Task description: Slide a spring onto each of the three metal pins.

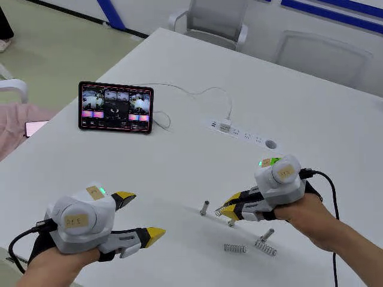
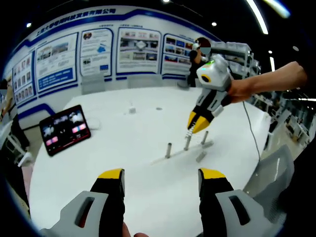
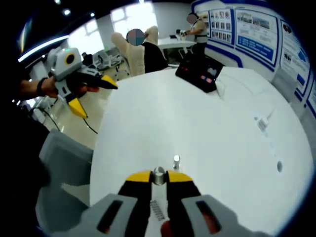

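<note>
The left tool [image 1: 140, 215] is nearest the person. It hovers over the near left corner of the worktop [image 1: 179, 161], its yellow-tipped jaws spread wide with nothing between them. In the left gripper view those jaws frame bare white worktop.

To the right, two springs lie flat on the worktop. The front spring [image 1: 235, 247] lies near the front edge, apart from the pins. The side spring [image 1: 266, 248] lies just beside the foot of the right pin [image 1: 267, 234]; whether they touch I cannot tell.

The three pins stand upright in a row that runs from near right to far left. Behind the right pin comes the middle pin [image 1: 231, 222], then the left pin [image 1: 204, 207]. None of the three has a spring on it.

The right tool [image 1: 229, 205] is held low over the middle pin, pointing left. Its jaws are nearly closed on the held spring [image 3: 157, 210], which lies lengthwise in the narrow gap between them. In the right gripper view the middle pin's top sits right at the jaw tips. The spring's end seems to reach it, though the blur leaves that unsure.

Farther back a white power strip [image 1: 239, 133] lies flat with a cable plugged in. To its left a tablet [image 1: 115, 106] stands propped, its screen lit. Beyond the far edge is a grey chair [image 1: 215, 21].
</note>
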A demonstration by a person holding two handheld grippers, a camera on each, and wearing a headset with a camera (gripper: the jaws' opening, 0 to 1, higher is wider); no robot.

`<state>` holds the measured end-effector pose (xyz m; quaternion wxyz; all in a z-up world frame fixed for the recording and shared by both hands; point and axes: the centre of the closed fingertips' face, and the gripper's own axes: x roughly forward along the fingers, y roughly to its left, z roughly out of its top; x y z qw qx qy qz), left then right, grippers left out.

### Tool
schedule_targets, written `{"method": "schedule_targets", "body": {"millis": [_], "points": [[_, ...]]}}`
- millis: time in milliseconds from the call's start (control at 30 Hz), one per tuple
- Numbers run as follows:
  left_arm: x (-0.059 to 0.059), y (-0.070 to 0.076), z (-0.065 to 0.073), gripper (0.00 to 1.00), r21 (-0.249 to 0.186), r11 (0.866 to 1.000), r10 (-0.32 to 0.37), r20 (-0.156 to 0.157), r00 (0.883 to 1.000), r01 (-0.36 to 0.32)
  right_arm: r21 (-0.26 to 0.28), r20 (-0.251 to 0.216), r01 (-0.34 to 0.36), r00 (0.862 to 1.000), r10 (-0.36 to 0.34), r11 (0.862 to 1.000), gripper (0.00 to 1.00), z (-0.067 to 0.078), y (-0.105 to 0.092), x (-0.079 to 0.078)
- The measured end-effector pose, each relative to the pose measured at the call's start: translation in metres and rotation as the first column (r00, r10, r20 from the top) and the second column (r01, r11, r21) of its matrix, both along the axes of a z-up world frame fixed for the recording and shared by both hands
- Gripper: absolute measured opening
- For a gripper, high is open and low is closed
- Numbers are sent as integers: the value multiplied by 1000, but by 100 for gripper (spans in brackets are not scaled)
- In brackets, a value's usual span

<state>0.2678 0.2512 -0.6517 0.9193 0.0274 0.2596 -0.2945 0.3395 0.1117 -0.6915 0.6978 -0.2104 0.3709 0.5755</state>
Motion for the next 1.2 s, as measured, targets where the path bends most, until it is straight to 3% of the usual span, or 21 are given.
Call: {"method": "schedule_targets", "body": {"millis": [533, 1200], "points": [[-3, 19, 1, 64, -10, 998, 63, -11, 998, -63, -56, 17, -58, 998, 59, 997, 12, -13, 6, 25], [-8, 33, -2, 63, -20, 993, 112, -27, 993, -112, -92, 7, -113, 993, 114, 989, 12, -27, 20, 35]]}}
